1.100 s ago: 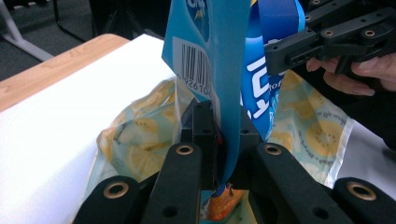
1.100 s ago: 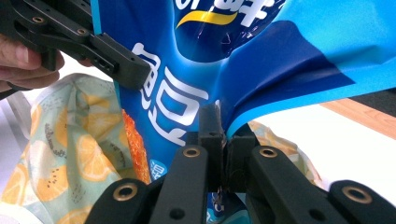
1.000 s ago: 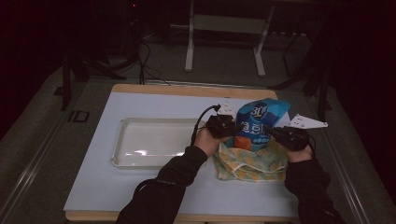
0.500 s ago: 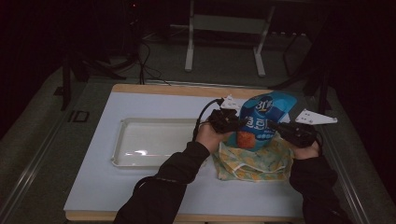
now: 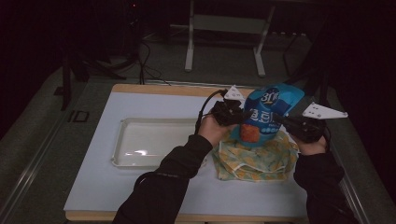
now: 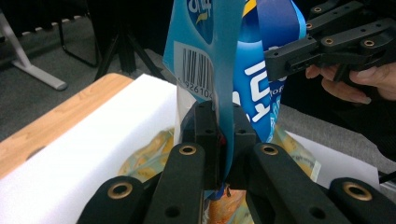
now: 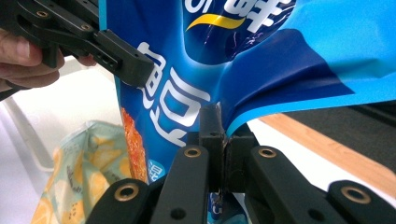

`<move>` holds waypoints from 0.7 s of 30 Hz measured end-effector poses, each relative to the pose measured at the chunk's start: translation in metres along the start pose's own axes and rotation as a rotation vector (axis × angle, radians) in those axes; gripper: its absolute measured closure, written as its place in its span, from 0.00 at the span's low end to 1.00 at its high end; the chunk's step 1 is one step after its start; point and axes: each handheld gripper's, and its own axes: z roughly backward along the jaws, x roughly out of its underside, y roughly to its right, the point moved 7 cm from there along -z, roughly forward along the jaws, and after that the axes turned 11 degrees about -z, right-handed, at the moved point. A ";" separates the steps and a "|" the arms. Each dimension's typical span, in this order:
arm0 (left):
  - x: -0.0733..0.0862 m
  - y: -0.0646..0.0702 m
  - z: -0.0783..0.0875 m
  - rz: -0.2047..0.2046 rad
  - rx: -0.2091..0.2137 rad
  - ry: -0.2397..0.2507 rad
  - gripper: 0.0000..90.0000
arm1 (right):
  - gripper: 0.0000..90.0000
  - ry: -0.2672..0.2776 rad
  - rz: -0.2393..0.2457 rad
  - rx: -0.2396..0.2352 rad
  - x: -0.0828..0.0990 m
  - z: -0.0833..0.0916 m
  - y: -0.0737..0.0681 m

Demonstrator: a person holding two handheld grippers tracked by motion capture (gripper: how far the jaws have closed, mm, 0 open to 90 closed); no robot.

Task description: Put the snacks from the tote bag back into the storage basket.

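Bag (image 5: 264, 116) is pinched at both side edges by left gripper (image 5: 233, 113) and right gripper (image 5: 286, 122), held above cloth (image 5: 257, 158), right of centre; tray (image 5: 140, 140) unused.

Right hand-held gripper (image 7: 223, 140) pinches the blue snack bag (image 7: 243, 60) edge; left hand-held gripper (image 7: 133, 63) grips its far side

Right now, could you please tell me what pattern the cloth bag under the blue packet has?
Yellow lemons on pale green, clearest in the high view: cloth bag.

Snack bag (image 6: 210, 56) top cut off at upper frame edge; bottom hidden behind jaws; barcode digits partly covered.
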 end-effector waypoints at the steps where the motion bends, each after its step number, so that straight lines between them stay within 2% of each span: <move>1: -0.003 -0.001 0.001 -0.002 -0.002 0.004 0.97 | 0.99 0.002 0.003 0.003 -0.003 0.001 0.000; 7: -0.018 -0.007 0.005 -0.015 -0.019 0.006 0.97 | 0.99 0.016 0.017 0.020 -0.019 0.004 0.001; 11: -0.027 -0.012 0.010 -0.002 -0.027 0.021 0.97 | 0.99 0.024 0.022 0.029 -0.030 0.004 0.001; 18: -0.031 -0.021 0.020 0.003 -0.046 0.026 0.97 | 0.99 0.027 0.032 0.033 -0.045 -0.002 -0.003; 21: -0.030 -0.026 0.026 0.019 -0.051 0.029 0.97 | 0.99 0.025 0.040 0.031 -0.049 -0.007 -0.006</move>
